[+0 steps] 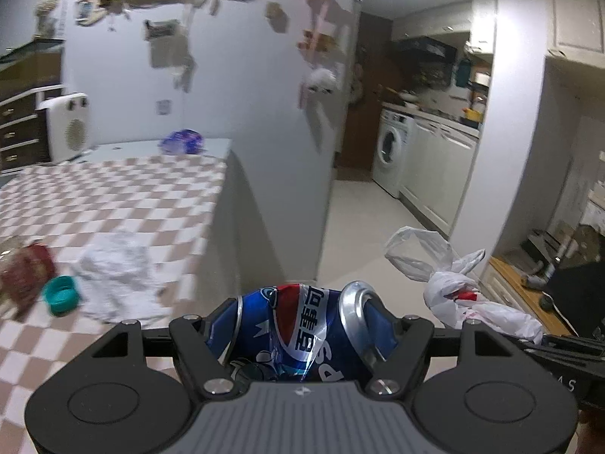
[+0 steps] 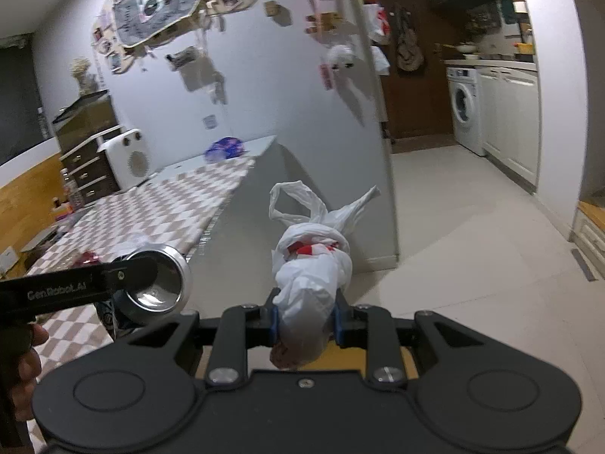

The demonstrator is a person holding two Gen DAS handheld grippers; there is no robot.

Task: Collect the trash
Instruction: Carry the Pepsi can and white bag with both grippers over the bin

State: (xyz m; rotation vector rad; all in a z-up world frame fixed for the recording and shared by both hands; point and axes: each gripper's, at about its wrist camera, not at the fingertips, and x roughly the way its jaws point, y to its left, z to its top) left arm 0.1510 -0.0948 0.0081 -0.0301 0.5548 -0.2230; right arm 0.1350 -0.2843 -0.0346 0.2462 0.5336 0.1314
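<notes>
My left gripper (image 1: 302,331) is shut on a crushed blue Pepsi can (image 1: 298,325), held in the air past the table's right edge. The can's silver bottom (image 2: 160,285) and the left gripper arm (image 2: 56,291) show in the right wrist view. My right gripper (image 2: 306,321) is shut on a tied white plastic bag (image 2: 312,265) with red print, held above the floor; it also shows in the left wrist view (image 1: 453,291). On the checkered table (image 1: 124,196) lie a crumpled white paper (image 1: 117,268), a teal cap (image 1: 60,293) and a red wrapper (image 1: 26,272).
A purple bag (image 1: 181,142) lies at the table's far end. A white heater (image 1: 66,126) stands behind the table. A wall corner (image 2: 378,151) rises ahead. A washing machine (image 2: 465,108) and white cabinets (image 2: 510,113) line the kitchen at right. Pale tiled floor (image 2: 472,246) stretches ahead.
</notes>
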